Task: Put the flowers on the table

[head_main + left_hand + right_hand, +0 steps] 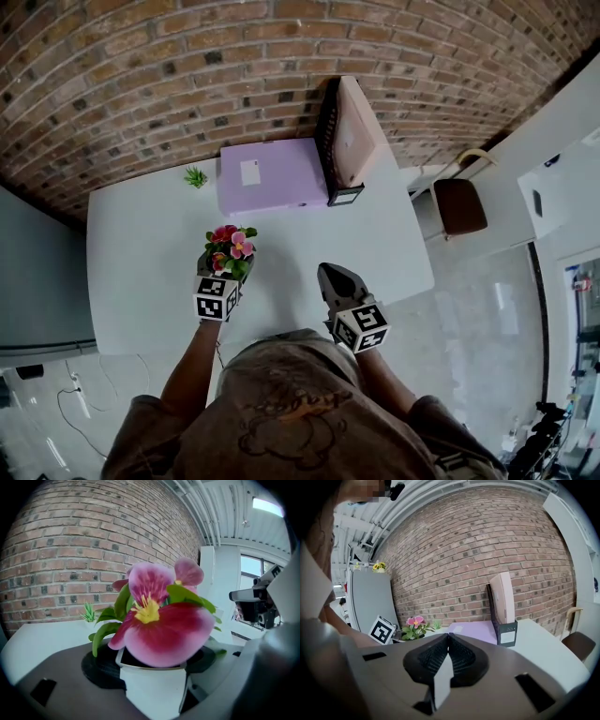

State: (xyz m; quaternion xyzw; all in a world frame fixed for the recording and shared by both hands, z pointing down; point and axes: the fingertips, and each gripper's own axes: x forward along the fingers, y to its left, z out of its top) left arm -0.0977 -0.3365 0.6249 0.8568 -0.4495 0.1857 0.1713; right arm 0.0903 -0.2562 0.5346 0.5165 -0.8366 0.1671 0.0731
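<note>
A small pot of pink flowers (230, 248) with green leaves is held over the white table (141, 272), near its front edge. My left gripper (223, 275) is shut on the white pot (152, 686), and the big pink bloom (159, 620) fills the left gripper view. The same flowers (415, 626) show small at the left of the right gripper view. My right gripper (336, 281) hangs over the table's front edge to the right, shut with nothing between its black pads (461, 657).
A lilac box (270, 174) lies at the table's back, with a black file holder (342, 139) of pink folders beside it. A tiny green plant (195, 176) stands left of the box. A brown chair (461, 204) is off the table's right end. A brick wall runs behind.
</note>
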